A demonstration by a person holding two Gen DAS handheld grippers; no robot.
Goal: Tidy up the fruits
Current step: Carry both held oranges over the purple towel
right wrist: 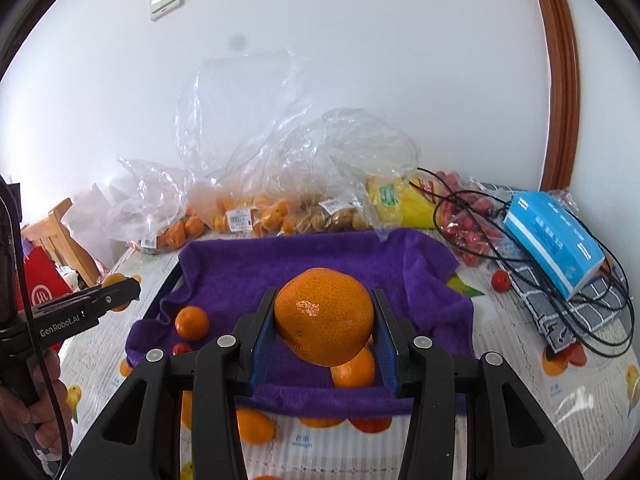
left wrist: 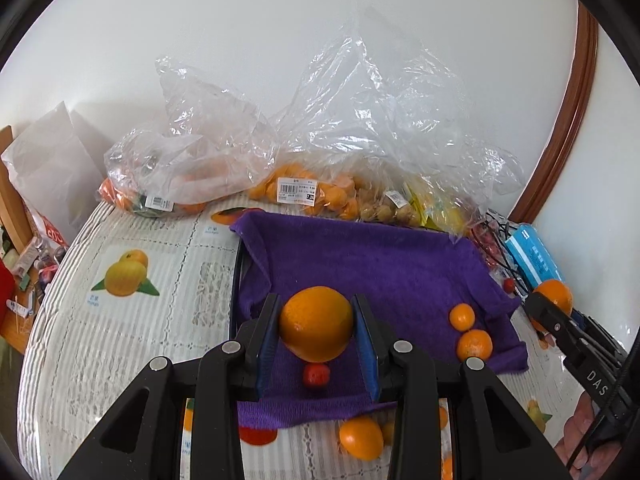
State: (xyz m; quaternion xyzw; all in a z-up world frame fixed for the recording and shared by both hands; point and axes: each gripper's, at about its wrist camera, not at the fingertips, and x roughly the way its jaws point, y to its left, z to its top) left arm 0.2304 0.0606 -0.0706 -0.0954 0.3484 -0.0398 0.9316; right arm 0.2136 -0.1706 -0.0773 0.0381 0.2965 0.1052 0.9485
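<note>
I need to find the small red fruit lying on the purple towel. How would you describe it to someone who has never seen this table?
Find the purple towel spread in the middle of the fruit-print tablecloth. On its near part, just below the orange held in the left gripper, lies a small red fruit. It is the only red thing on the towel; the other loose fruits there are orange.

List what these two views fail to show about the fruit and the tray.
- Tray under the purple towel: both views, covered by the towel.
- Bagged fruit: count unclear, crumpled plastic glares.
- Small orange: right wrist view, partly behind the held orange.
- Price labels: too small to read.
</note>
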